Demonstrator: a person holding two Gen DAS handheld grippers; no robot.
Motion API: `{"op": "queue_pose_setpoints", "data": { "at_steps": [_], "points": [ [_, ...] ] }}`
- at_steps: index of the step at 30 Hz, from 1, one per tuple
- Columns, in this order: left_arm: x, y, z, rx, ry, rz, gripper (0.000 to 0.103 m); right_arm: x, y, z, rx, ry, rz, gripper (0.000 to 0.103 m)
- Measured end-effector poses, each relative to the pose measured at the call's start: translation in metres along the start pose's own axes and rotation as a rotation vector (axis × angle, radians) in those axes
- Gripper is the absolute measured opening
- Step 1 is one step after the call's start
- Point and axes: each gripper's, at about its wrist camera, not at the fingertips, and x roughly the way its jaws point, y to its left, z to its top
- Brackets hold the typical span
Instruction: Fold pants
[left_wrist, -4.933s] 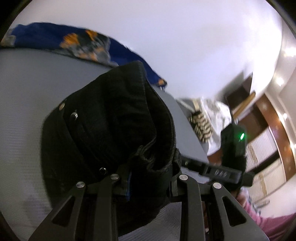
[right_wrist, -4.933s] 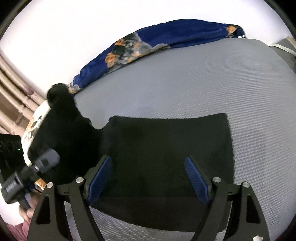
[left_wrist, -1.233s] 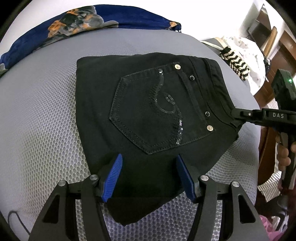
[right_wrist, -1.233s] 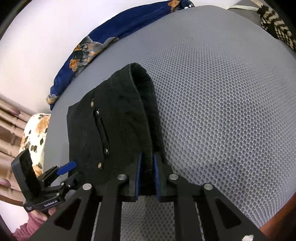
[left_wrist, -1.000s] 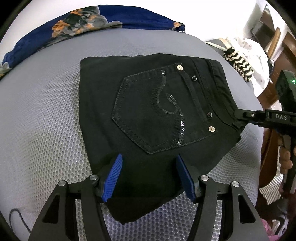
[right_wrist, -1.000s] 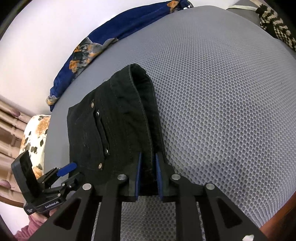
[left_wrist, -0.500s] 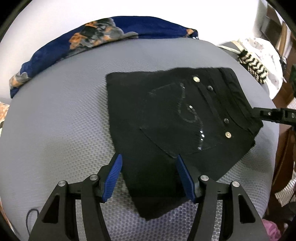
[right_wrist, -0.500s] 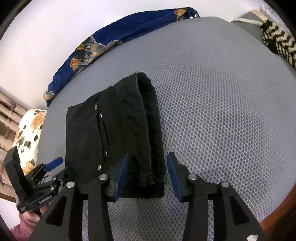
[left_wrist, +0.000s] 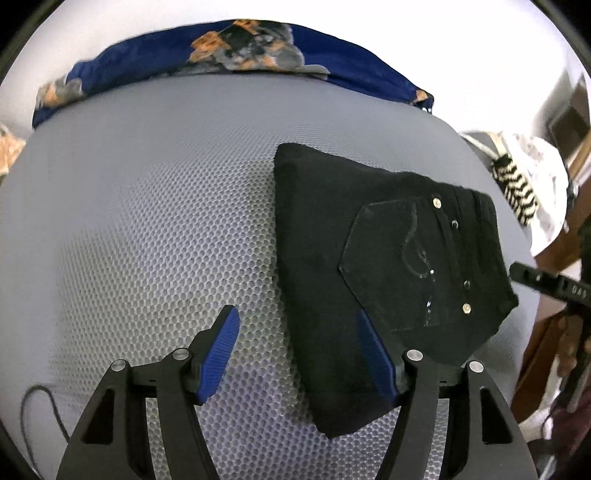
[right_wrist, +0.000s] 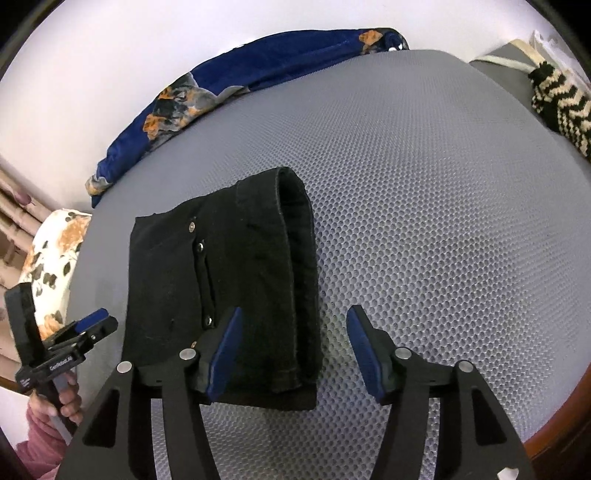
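The black pants (left_wrist: 388, 266) lie folded into a compact stack on the grey mesh bed (left_wrist: 147, 221), back pocket with sequins and rivets facing up. My left gripper (left_wrist: 299, 350) is open and empty at the stack's near-left corner, its right finger over the cloth edge. In the right wrist view the pants (right_wrist: 229, 280) show their rolled waistband fold. My right gripper (right_wrist: 291, 354) is open and empty, straddling the stack's near-right edge. The left gripper (right_wrist: 74, 332) also shows at the lower left of that view.
A blue floral blanket (left_wrist: 236, 59) lies along the bed's far edge by the white wall. A striped black-and-cream cloth (right_wrist: 561, 103) sits at the bed's right side. A floral pillow (right_wrist: 55, 251) is at the left. The wooden bed edge (right_wrist: 554, 424) curves at lower right.
My right gripper let go of the waistband fold, opened wide and pulled back. My left gripper, open throughout, drew back and shifted left, so the pants now lie to its right.
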Motion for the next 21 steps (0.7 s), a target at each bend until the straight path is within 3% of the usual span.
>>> {"op": "queue_pose_setpoints", "data": {
  "at_steps": [6, 12, 21],
  "points": [
    [0.006, 0.017, -0.001, -0.096, 0.032, -0.106, 0.066, 0.005, -0.016, -0.002, 0.065, 0.028, 0.067, 0.056],
    [0.016, 0.019, 0.000, -0.129, 0.069, -0.218, 0.066, 0.016, -0.031, 0.001, 0.105, 0.072, 0.155, 0.057],
    [0.033, 0.027, 0.000, -0.210, 0.114, -0.308, 0.066, 0.039, -0.044, 0.009, 0.139, 0.119, 0.287, 0.058]
  ]
}}
